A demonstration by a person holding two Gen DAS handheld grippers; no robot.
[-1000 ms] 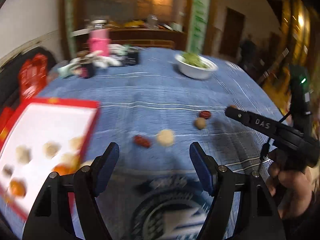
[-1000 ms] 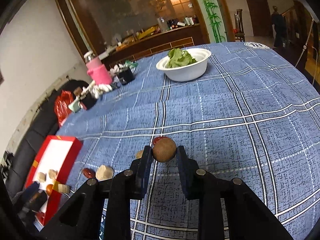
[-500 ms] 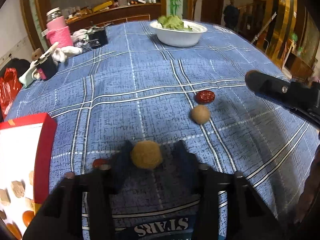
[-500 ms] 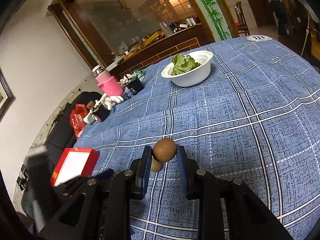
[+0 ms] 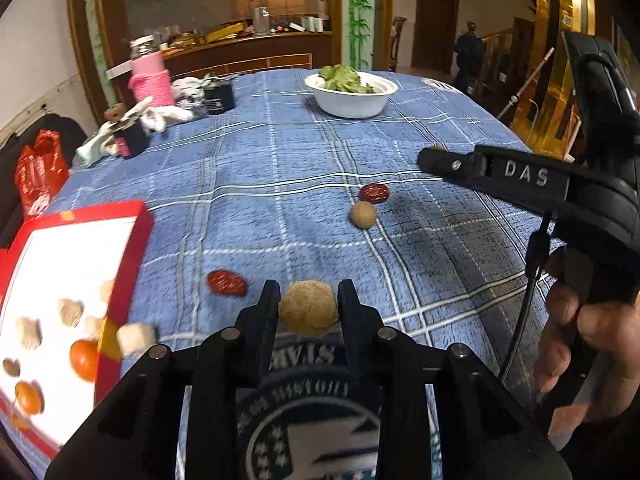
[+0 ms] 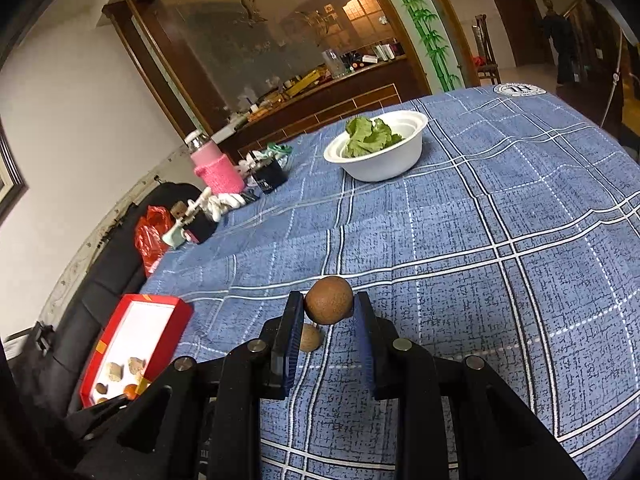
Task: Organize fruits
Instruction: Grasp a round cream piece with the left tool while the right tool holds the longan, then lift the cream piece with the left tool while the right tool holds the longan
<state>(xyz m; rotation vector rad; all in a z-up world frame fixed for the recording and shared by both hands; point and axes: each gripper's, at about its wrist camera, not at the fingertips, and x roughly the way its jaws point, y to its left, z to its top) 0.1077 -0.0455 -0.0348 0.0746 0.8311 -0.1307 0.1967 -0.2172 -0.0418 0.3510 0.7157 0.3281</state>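
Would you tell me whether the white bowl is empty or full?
Partly full: the white bowl holds green leaves rising above its rim.

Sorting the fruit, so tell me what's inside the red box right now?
The red box holds pale lumps and orange fruits on a white lining. Its near end runs out of frame.

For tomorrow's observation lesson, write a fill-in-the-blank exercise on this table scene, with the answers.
1. The white bowl holds ___ leaves.
2. Each gripper is shut on a round ___ fruit: left gripper, right gripper.
3. The open box has a ___ rim.
4. The tablecloth is blue with ___ lines.

Answers: green; brown; red; white
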